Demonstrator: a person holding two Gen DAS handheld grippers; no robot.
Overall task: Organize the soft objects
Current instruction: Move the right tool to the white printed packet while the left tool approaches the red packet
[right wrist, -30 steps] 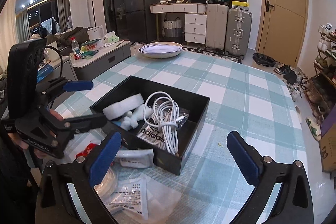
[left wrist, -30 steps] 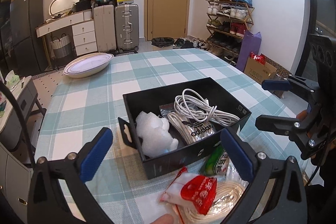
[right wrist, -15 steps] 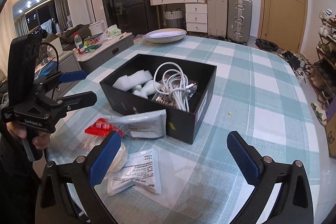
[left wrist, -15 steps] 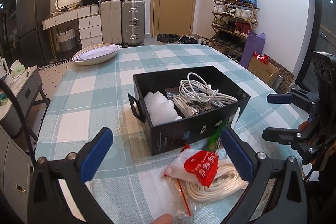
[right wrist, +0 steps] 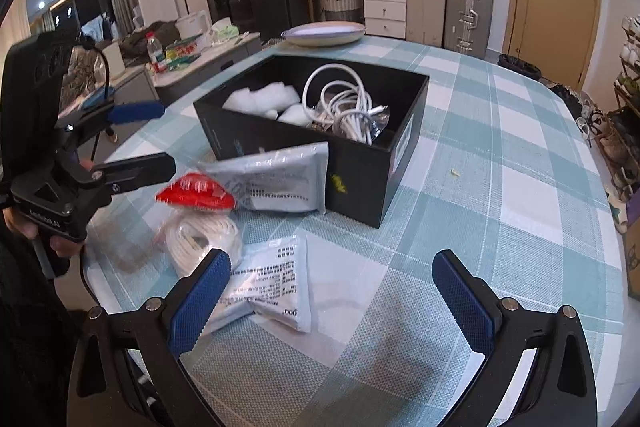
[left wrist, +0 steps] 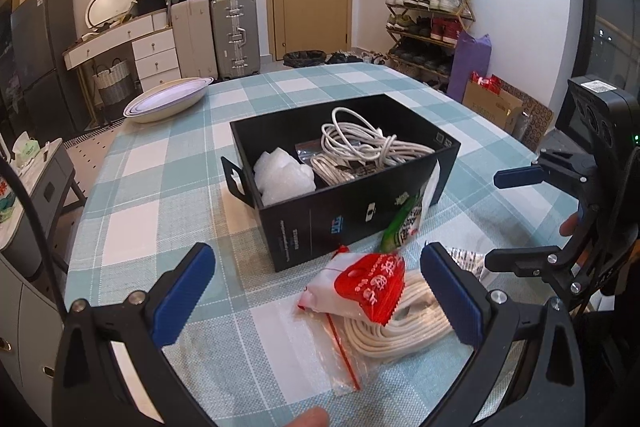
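Left wrist view: left gripper (left wrist: pixel 318 294) fingers spread wide, holding nothing, above a red-and-white packet (left wrist: pixel 362 290) lying on coiled white rope (left wrist: pixel 400 327) near the table's (left wrist: pixel 160 195) front edge. Right gripper (right wrist: pixel 332 301) likewise wide apart and empty, beside a printed white pouch (right wrist: pixel 276 287). Black box (left wrist: pixel 344 203) behind holds white cables (left wrist: pixel 368 143) and foam (left wrist: pixel 280 177).
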